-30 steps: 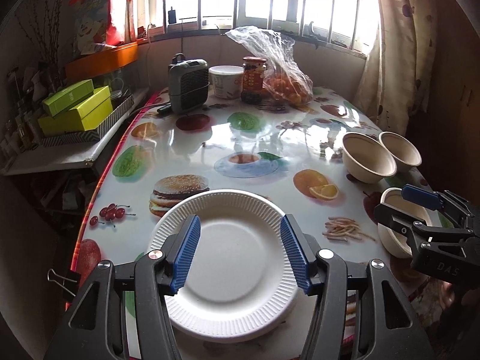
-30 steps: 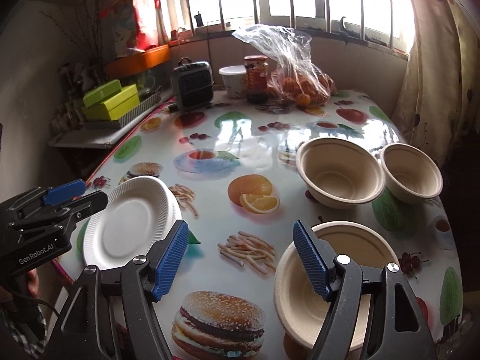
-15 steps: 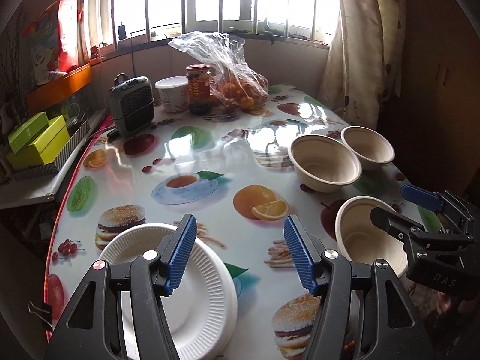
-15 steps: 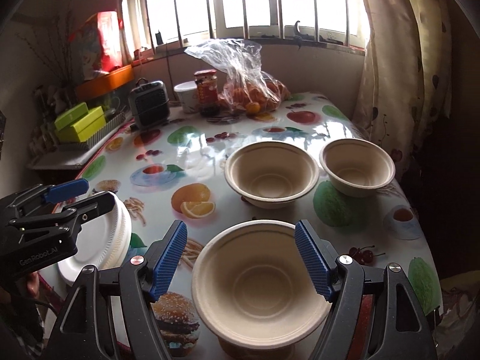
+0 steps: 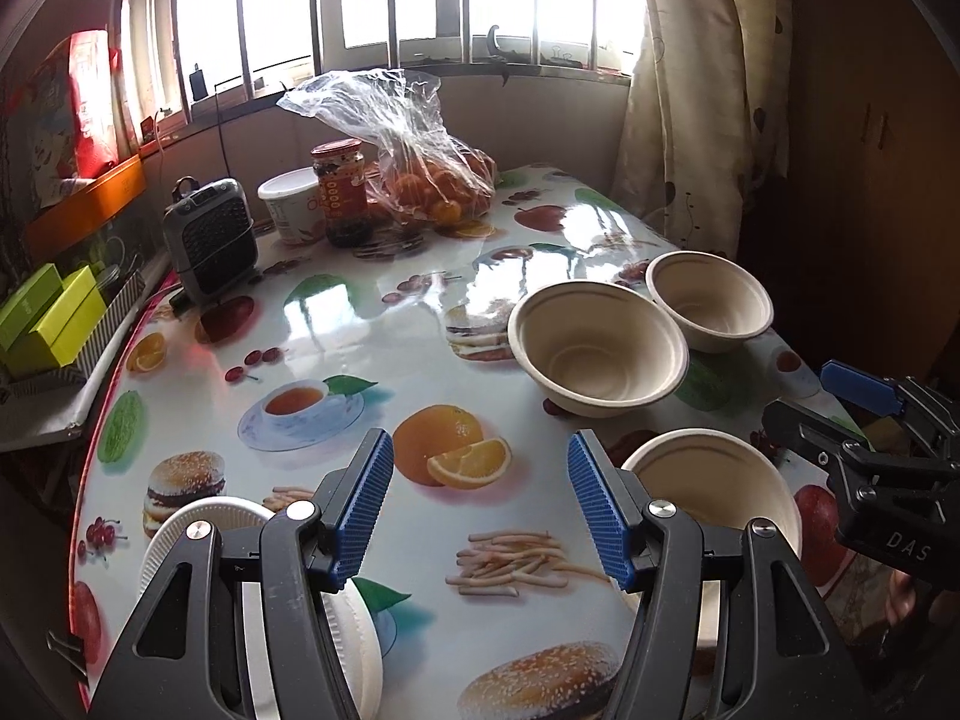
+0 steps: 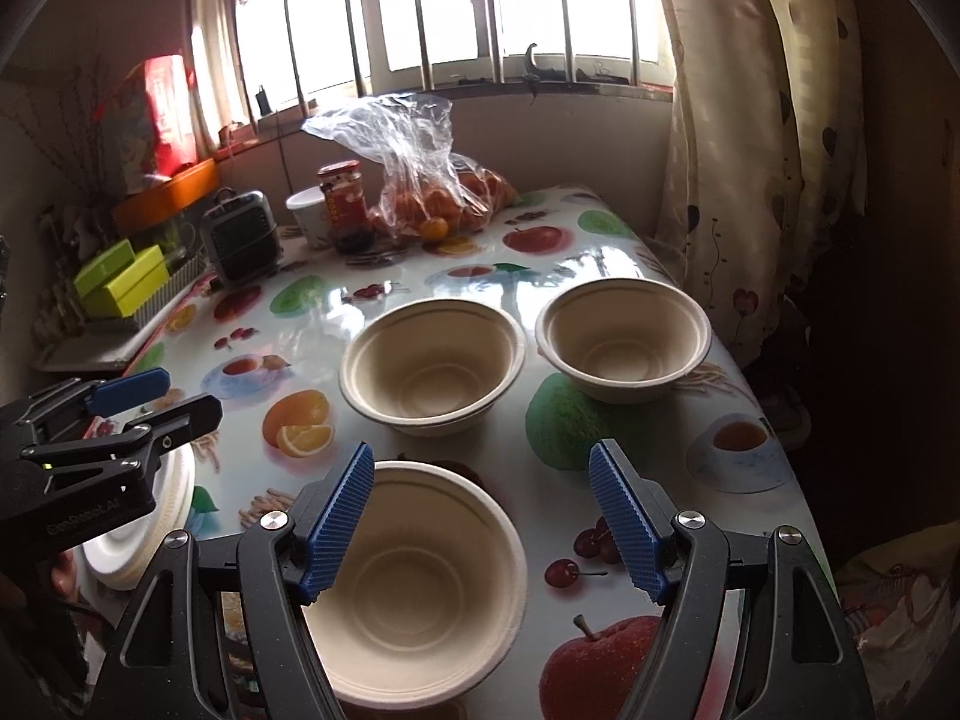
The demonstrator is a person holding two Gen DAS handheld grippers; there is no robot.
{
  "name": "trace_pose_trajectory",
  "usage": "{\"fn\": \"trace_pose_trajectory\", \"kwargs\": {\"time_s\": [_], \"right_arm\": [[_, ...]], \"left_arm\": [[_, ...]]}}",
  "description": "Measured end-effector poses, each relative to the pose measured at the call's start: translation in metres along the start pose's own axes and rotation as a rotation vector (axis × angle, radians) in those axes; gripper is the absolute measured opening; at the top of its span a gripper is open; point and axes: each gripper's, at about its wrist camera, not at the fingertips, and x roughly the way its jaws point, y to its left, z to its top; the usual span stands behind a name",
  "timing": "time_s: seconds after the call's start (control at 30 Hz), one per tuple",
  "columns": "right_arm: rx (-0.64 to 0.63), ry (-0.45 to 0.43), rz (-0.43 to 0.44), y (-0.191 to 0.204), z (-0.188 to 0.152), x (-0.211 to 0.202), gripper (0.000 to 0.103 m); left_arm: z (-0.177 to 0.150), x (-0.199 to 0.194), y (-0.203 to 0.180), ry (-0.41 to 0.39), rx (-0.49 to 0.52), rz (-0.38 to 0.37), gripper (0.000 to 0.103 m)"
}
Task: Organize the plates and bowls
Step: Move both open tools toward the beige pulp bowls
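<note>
At the far end of the surface (image 5: 336, 324), against the wall under the window, stand a small grey heater (image 5: 210, 237), a white tub (image 5: 291, 204), a dark jar (image 5: 342, 192) and a clear bag of oranges (image 5: 432, 180); all are well apart from the bowls. Taking the middle bowl (image 6: 432, 375) as the landmark: a second bowl (image 6: 624, 342) sits just beside it toward the curtain (image 6: 750, 150), close to that edge of the surface, and the near bowl (image 6: 414, 576) lies on the camera side of it. The right claw (image 6: 480, 528) hangs open and empty above the near bowl, its left pad over the rim, gripping nothing. The left claw (image 5: 480, 510) is also open and empty, over bare printed cloth, with the near bowl to its right and the stack of white plates (image 5: 354, 648) below its left finger at the near edge. Between the middle bowl and the heater the surface lies free.
</note>
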Motion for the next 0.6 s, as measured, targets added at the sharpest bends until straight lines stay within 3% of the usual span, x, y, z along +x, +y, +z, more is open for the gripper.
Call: {"fn": "trace_pose_trajectory", "kwargs": {"time_s": [0.27, 0.47, 0.6], "right_arm": [[0.0, 0.01, -0.002, -0.02, 0.012, 0.014, 0.075], [-0.002, 0.023, 0.01, -0.032, 0.021, 0.028, 0.075], [0.002, 0.039, 0.02, -0.038, 0.027, 0.04, 0.075]], "left_arm": [[0.016, 0.017, -0.016, 0.004, 0.015, 0.032, 0.062], [0.027, 0.032, -0.013, 0.027, -0.035, -0.044, 0.062], [0.033, 0.044, -0.013, 0.041, -0.043, -0.035, 0.061]]}}
